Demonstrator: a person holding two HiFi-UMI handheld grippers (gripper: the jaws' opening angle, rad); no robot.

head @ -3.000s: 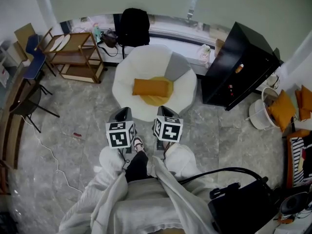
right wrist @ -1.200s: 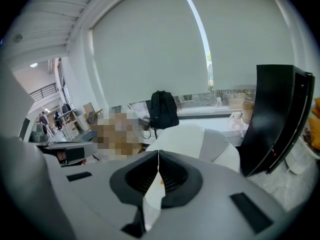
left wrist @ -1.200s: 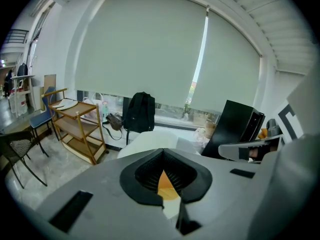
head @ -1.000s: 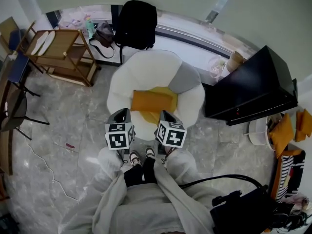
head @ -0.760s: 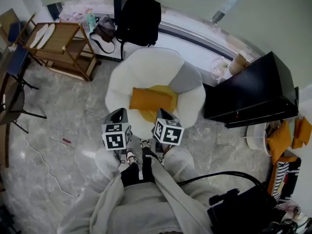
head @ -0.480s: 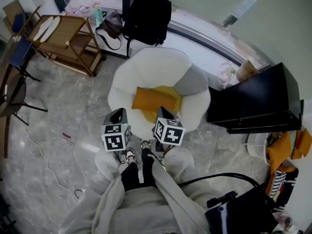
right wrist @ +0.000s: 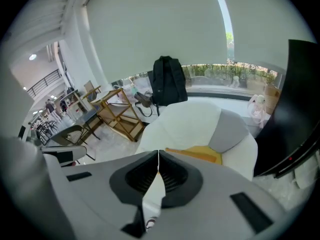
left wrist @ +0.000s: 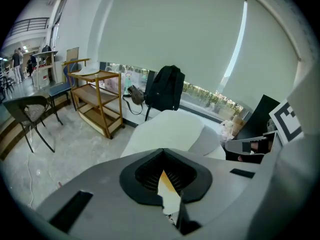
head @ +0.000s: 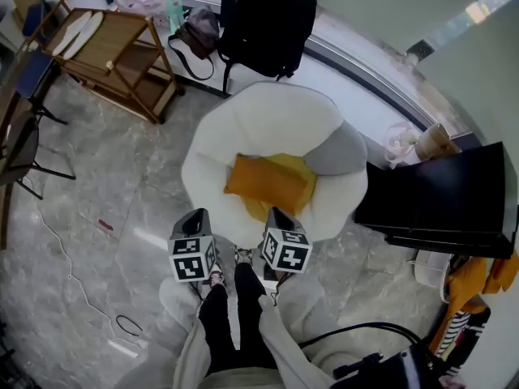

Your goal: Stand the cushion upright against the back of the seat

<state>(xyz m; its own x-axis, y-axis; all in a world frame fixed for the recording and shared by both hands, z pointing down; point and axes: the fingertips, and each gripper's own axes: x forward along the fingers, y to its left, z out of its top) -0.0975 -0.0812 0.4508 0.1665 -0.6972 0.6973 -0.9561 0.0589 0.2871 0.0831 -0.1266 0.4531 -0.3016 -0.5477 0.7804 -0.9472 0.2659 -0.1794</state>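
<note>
An orange cushion (head: 270,182) lies flat on the yellow seat of a round white armchair (head: 268,120) with a grey panel (head: 336,151) at the back right. My left gripper (head: 197,215) and right gripper (head: 276,214) hang side by side just in front of the chair's front rim, both shut and empty, apart from the cushion. In the right gripper view the cushion (right wrist: 191,155) shows beyond the closed tips (right wrist: 158,153). In the left gripper view only an orange sliver (left wrist: 164,181) shows below the closed tips (left wrist: 162,151).
A black backpack (head: 272,27) leans behind the chair by the window sill. A wooden trolley (head: 105,51) stands at the back left, a black cabinet (head: 446,197) close to the chair's right. A dark chair (head: 16,156) and a floor cable (head: 73,258) are at the left. The person's legs (head: 231,306) stand below the grippers.
The head view has closed in on the armchair. Both grippers have sunk toward its front rim, staying shut. The cushion has not moved.
</note>
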